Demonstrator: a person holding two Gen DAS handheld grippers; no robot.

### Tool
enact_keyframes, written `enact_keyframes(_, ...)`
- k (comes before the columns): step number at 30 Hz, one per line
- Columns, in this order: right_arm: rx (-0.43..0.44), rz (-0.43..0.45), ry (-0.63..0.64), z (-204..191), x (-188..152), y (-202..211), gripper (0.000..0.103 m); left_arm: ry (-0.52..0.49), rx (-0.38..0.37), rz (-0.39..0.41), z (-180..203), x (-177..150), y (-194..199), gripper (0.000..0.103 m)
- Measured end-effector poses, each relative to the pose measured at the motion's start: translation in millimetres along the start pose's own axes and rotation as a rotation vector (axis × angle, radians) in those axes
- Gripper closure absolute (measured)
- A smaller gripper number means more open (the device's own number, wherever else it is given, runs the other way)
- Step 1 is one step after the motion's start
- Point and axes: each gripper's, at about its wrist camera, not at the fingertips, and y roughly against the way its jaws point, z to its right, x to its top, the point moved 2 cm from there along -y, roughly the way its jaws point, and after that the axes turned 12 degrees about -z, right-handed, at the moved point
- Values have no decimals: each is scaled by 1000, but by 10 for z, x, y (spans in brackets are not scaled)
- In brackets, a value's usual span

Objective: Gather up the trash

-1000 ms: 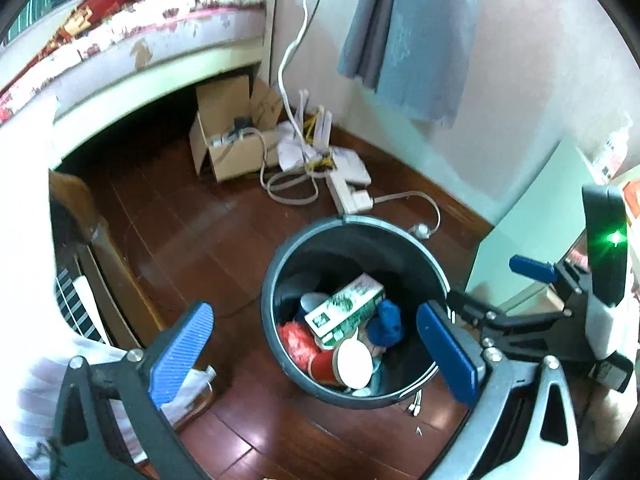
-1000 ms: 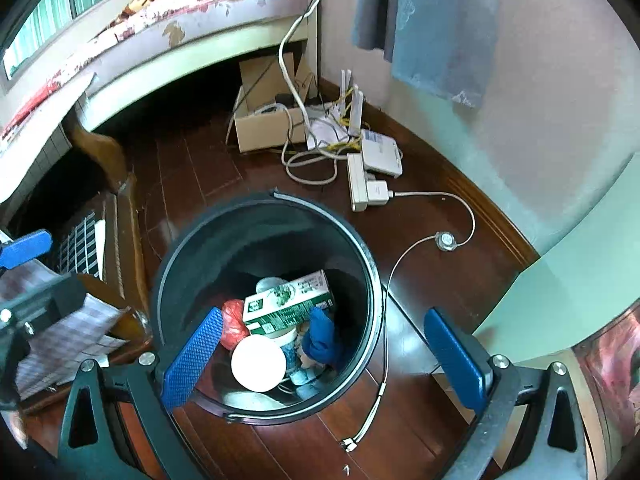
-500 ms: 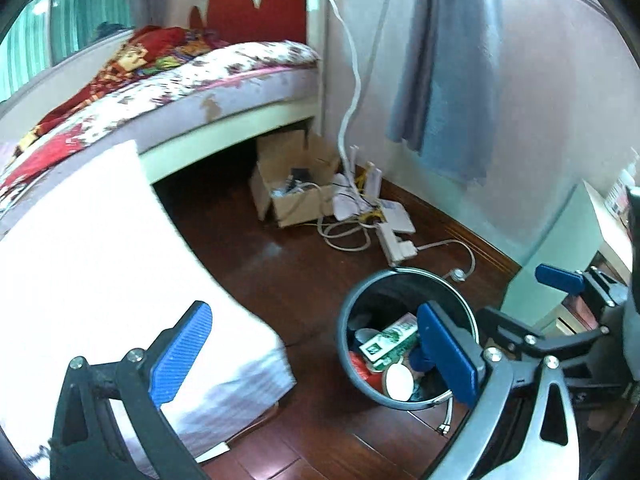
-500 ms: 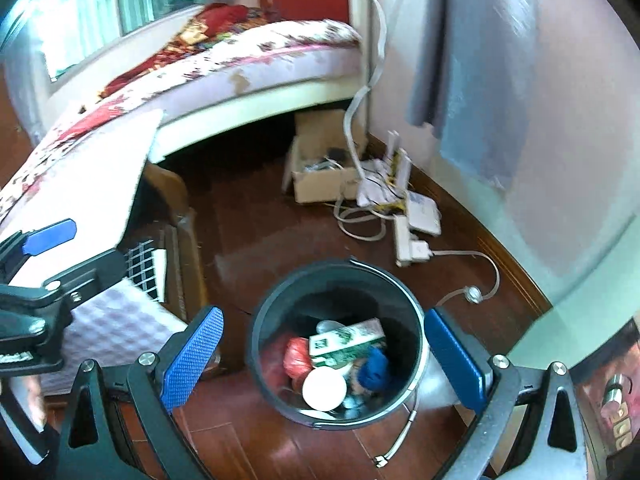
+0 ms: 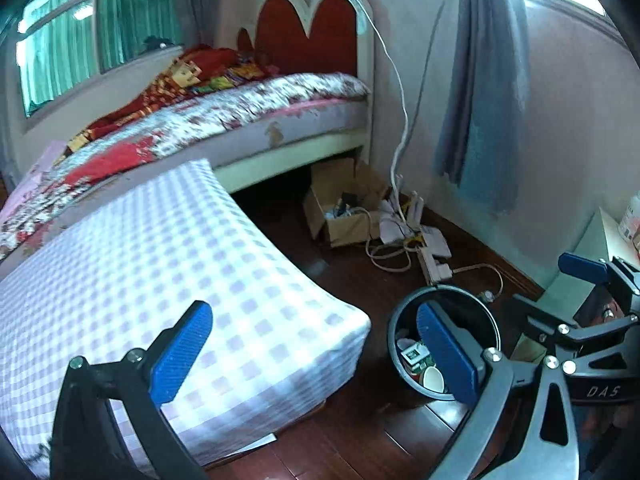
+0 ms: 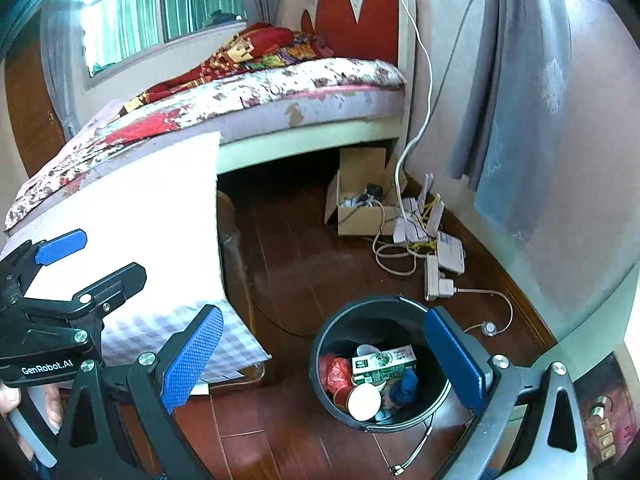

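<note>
Pulling up & back from the bin, both grippers, left & right, now hang empty w/ jaws wide apart, trash already dropped in, prob. scanning for more.

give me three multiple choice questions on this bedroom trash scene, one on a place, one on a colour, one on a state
1. Where does the cardboard box sit?
A. on the bed
B. on the floor by the bed's headboard end
C. inside the trash bin

2. What colour is the headboard panel?
A. red
B. green
C. white

3. How do both grippers stand?
A. shut on a carton
B. shut on nothing
C. open and holding nothing

Answers:
1 B, it sits on the wooden floor under the bed's edge beside the cables.
2 A, the scalloped panel is red.
3 C, the left gripper and right gripper show wide gaps; the milk carton lies in the trash bin.
</note>
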Motion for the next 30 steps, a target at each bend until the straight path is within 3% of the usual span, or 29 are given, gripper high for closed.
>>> enact_keyframes(15,25,130,48,-509,-165,885,1,99,90,131,-380,-292,908,1)
enact_keyframes(30,22,183,53,-523,-192,1152,1,120,94,164,-440,-405,1110,1)
